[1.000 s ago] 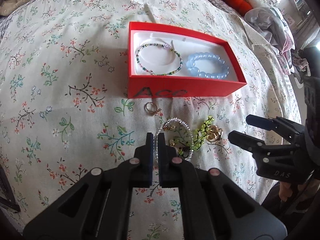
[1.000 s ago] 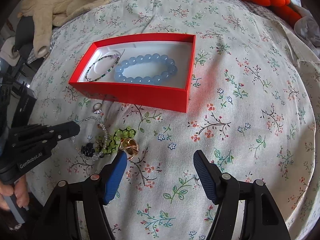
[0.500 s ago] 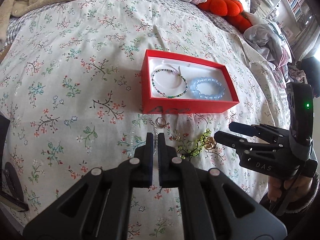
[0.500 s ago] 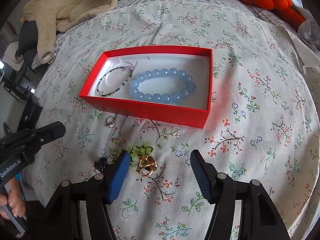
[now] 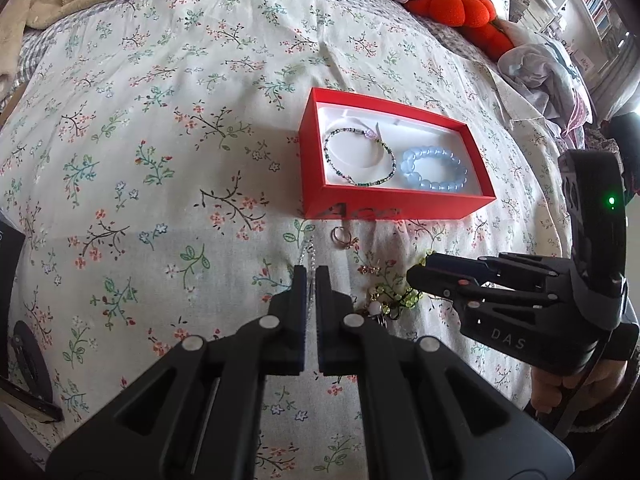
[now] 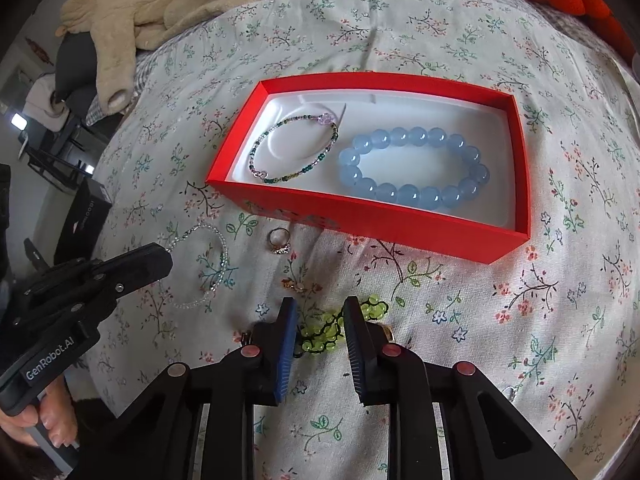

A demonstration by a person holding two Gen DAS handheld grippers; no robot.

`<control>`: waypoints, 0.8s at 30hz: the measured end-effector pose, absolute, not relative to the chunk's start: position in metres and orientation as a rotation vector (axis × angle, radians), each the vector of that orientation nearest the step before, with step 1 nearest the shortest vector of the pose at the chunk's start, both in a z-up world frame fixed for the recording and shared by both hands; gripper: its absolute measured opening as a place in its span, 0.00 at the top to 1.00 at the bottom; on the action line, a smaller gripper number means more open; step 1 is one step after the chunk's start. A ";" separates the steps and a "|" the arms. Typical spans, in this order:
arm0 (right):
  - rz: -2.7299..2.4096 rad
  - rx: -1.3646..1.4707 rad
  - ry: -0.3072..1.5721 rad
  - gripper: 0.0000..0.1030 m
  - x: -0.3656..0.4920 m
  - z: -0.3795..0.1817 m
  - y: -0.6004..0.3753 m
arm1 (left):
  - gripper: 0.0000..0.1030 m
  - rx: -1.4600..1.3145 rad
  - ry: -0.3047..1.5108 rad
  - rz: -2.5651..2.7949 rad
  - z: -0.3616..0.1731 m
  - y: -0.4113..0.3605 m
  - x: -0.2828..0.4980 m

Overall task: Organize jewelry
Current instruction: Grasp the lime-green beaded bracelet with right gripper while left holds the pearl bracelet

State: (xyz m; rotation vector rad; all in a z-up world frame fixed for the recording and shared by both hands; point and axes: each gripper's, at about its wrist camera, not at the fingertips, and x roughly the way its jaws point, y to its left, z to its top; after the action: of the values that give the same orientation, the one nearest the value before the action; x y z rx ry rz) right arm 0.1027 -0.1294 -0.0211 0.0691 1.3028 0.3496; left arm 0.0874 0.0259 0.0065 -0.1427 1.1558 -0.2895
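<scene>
A red box [image 5: 384, 208] [image 6: 360, 216] on the flowered bedspread holds a blue bead bracelet [image 6: 412, 194] and a thin seed-bead bracelet [image 6: 332, 140]. My left gripper [image 5: 311, 276] [image 6: 160, 256] is shut on a clear bead bracelet [image 6: 216, 256], which hangs from its tips above the spread. My right gripper [image 6: 320, 312] [image 5: 416, 272] points down over a green bead bracelet [image 6: 320, 330]. Its jaws are closing, the green beads lie between the pads, and a gap still shows. A gold ring [image 6: 279, 240] and a small earring [image 6: 298, 286] lie in front of the box.
A beige blanket [image 6: 160, 0] is heaped at the far left of the bed. An orange plush [image 5: 452, 4] and crumpled clothes [image 5: 540, 72] lie at the far right. A black box [image 6: 86, 216] stands off the bed's left edge.
The right gripper slid left over the green bracelet and its jaws narrowed around it. The left gripper rose, lifting the clear bracelet off the jewelry pile.
</scene>
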 end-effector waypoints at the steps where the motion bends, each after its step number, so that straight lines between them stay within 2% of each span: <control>1: 0.342 0.072 1.310 0.77 0.105 -0.024 -0.129 | 0.95 -0.141 1.157 -0.289 0.006 0.026 0.087; 5: 0.310 0.071 1.323 0.78 0.108 -0.033 -0.132 | 0.95 -0.139 1.161 -0.288 0.004 0.025 0.088; 13: 0.304 0.066 1.301 0.92 0.110 -0.032 -0.133 | 0.95 -0.145 1.159 -0.278 0.004 0.026 0.090; 24: 0.339 0.103 1.224 0.94 0.102 0.000 -0.145 | 0.95 -0.160 1.125 -0.285 0.015 0.024 0.087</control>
State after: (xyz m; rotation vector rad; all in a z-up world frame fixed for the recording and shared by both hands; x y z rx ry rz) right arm 0.1017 -0.1447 -0.0004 0.1029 1.2241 0.3389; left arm 0.0872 0.0244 0.0154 -0.1599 1.1246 -0.2847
